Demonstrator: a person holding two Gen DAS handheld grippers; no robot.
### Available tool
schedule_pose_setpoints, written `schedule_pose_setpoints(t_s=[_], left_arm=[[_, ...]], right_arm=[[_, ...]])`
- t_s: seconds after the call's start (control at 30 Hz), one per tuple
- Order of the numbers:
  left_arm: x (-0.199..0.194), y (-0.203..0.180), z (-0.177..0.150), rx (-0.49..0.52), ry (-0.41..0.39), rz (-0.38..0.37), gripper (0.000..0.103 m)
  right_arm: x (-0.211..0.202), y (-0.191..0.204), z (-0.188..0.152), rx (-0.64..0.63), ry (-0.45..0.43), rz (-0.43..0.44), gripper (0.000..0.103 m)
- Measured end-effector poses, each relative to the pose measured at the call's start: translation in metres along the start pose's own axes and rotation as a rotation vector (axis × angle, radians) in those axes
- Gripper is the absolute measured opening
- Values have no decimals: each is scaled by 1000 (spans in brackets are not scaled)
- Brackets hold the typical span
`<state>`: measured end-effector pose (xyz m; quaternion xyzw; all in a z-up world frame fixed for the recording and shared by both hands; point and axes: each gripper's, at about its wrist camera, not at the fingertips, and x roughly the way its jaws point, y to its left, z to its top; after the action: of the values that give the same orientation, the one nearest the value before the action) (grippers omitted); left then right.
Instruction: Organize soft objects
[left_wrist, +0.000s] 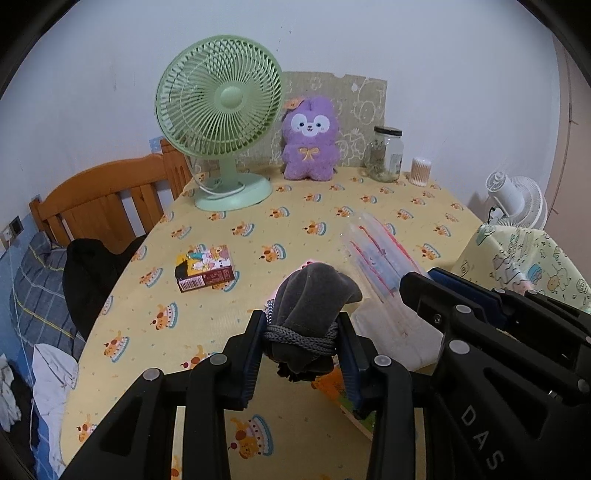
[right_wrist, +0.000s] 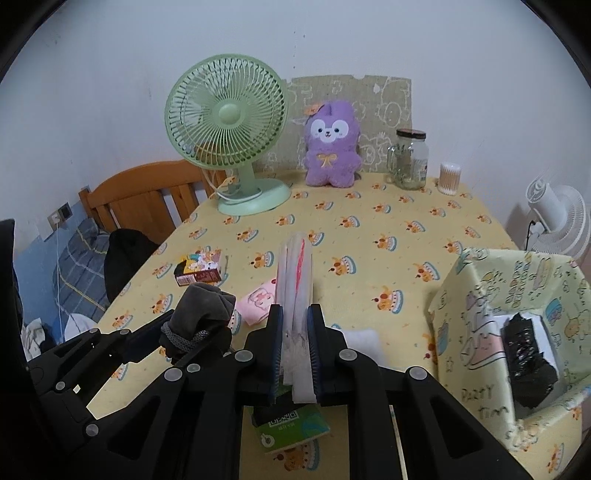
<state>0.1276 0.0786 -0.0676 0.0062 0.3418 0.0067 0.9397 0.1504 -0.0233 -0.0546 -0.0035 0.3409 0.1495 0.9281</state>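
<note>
Right wrist only — green tissue pack

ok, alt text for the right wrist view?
The right gripper is shut on a clear plastic packet above a yellow tablecloth. To its left the left gripper holds a grey pouch; a patterned box sits right.

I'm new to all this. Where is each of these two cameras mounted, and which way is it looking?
Left wrist view: sits on the left gripper, looking along its fingers, which clamp a grey drawstring pouch; the right gripper shows beside it.
Right wrist view: sits on the right gripper, shut on a clear plastic package; the left gripper shows at lower left.
Shared: both face across the yellow tablecloth toward the green fan, purple plush and glass jar by the wall.
</note>
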Motion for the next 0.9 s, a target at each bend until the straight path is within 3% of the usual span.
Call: schedule_pose_setpoints(t_s=[0.9], left_arm=[[-60, -31, 13, 5, -95, 6, 38]], right_arm=[[-71, -14, 13, -15, -90, -2, 16]])
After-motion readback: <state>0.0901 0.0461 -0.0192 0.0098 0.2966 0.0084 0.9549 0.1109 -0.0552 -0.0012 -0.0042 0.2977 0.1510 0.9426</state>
